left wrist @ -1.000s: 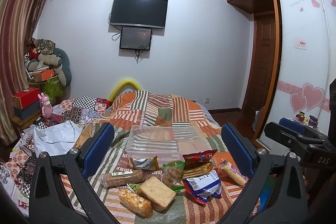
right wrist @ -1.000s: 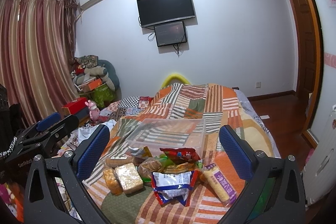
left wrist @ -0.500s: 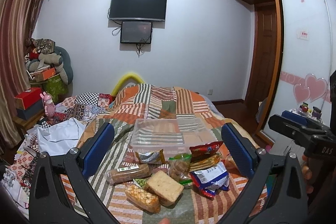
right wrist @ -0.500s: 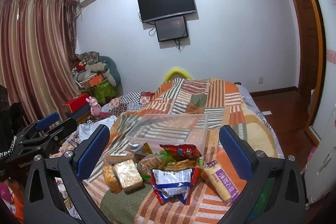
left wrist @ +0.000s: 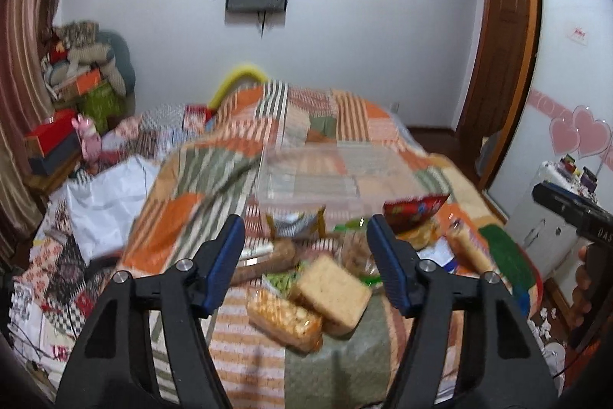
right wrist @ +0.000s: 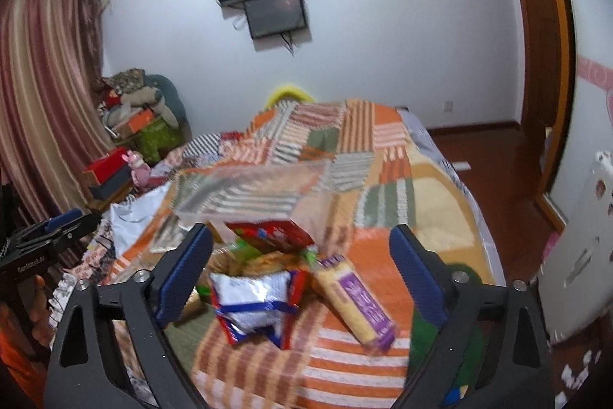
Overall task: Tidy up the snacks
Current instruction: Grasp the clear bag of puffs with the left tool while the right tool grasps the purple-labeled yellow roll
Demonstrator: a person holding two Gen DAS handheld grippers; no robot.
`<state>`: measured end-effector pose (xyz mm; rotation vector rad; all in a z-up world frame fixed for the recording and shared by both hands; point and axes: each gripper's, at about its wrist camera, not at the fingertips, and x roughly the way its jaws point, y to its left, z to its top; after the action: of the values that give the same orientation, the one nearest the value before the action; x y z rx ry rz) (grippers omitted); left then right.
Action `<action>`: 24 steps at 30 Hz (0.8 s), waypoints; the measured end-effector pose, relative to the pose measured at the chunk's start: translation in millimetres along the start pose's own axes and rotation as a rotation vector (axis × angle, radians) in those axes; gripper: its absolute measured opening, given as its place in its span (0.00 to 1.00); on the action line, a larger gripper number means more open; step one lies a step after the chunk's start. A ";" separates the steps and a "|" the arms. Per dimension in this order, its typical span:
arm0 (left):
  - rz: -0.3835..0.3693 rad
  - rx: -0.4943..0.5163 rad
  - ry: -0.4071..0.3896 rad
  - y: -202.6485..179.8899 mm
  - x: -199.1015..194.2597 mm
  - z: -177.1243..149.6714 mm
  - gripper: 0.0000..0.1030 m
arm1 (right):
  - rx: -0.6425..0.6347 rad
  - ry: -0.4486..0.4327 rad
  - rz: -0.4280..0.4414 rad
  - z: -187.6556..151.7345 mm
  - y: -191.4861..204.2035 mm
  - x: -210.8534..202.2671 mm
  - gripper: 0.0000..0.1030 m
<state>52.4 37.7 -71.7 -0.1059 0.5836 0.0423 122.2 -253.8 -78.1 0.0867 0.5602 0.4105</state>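
While both jaws have just been closing on nothing, the left hand-held gripper (left wrist: 306,257) hangs open. Below it lies the square cracker pack (left wrist: 334,290); the right hand-held gripper (right wrist: 300,273), also open, is over the white bag (right wrist: 254,298).

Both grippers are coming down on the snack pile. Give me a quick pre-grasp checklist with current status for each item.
1. Left gripper free to grasp: ok. Jaws have just been closing, nothing pinched between them.
2. Right gripper free to grasp: ok. Jaws have just been closing and hold nothing.
3. Clear bin ready to receive: ok. It sits beyond the pile and looks empty.
4. Left target exposed: ok. The tan cracker pack lies on top of the pile.
5. Right target exposed: ok. The white and blue bag lies on top, unobstructed.
6. Exact alignment over targets: cannot tell, since both views are blurred.
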 end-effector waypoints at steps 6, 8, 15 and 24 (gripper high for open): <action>0.009 -0.014 0.128 9.6 29.1 -22.6 0.57 | 0.014 0.096 -0.039 -15.2 -20.4 17.9 0.74; 0.007 -0.020 0.173 12.6 39.5 -31.4 0.57 | 0.020 0.127 -0.045 -19.6 -25.6 24.6 0.74; 0.013 -0.044 0.289 18.4 65.1 -54.5 0.57 | 0.038 0.220 -0.055 -34.6 -38.4 42.5 0.74; 0.026 -0.100 0.330 30.9 81.7 -64.3 0.64 | 0.017 0.302 -0.053 -45.3 -41.0 64.7 0.74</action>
<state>83.0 62.0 -172.8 -0.2049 0.9125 0.0800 162.3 -266.8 -156.4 0.0252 0.8617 0.3692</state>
